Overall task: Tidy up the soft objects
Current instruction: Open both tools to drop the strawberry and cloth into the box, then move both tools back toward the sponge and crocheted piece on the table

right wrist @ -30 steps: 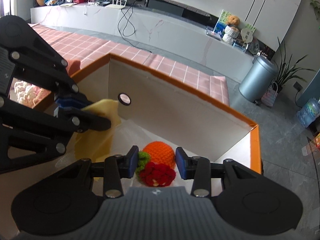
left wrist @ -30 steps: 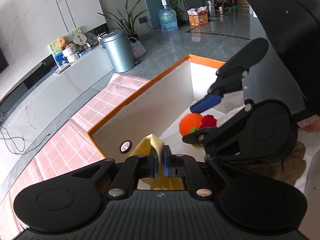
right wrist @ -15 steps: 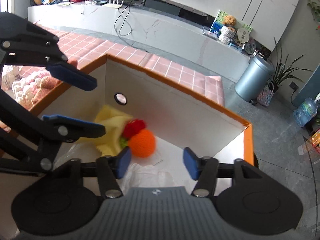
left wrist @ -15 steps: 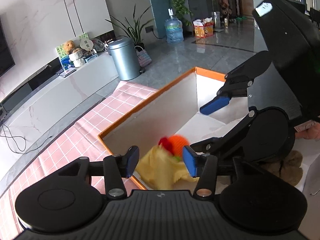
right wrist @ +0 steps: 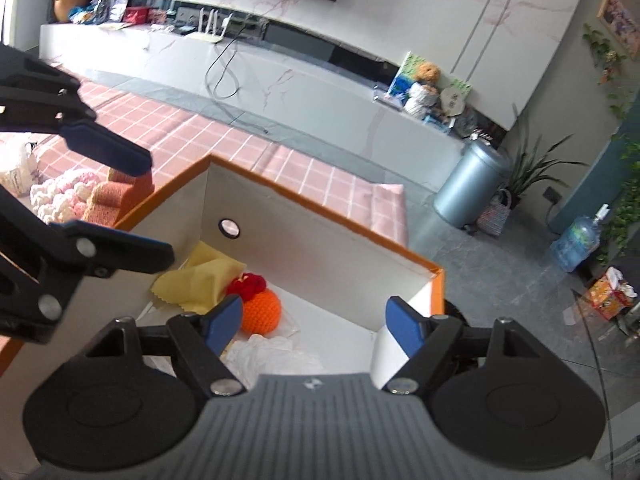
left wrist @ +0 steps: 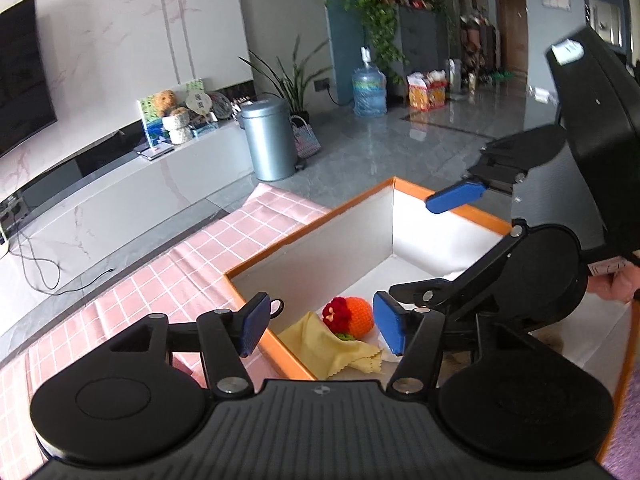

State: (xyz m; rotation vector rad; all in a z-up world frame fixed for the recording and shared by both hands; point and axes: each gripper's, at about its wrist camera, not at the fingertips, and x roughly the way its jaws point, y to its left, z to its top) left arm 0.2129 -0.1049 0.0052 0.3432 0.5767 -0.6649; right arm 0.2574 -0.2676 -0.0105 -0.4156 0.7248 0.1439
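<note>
A yellow cloth [left wrist: 328,348] [right wrist: 200,280] and an orange crocheted ball with a red flower [left wrist: 354,316] [right wrist: 262,312] lie side by side on the floor of the white box with the orange rim [left wrist: 276,252] [right wrist: 320,216]. My left gripper [left wrist: 322,328] [right wrist: 154,208] hangs above the box's near corner. Its jaws are opening, and its blue pads grip nothing. My right gripper [right wrist: 314,324] [left wrist: 416,246] hovers over the box beside it, also opening, with nothing held. Both soft things only show through the gaps from above.
Crumpled white wrapping [right wrist: 272,356] lies in the box near the ball. Pink and white knitted pieces [right wrist: 60,196] and an orange plush [right wrist: 116,196] sit on the pink checked tablecloth [left wrist: 168,280] outside it. A person's hand [left wrist: 612,284] holds the right gripper.
The left gripper let go of the yellow cloth and the right one of the orange ball. Both things dropped to the box floor. Both grippers rose and opened wide.
</note>
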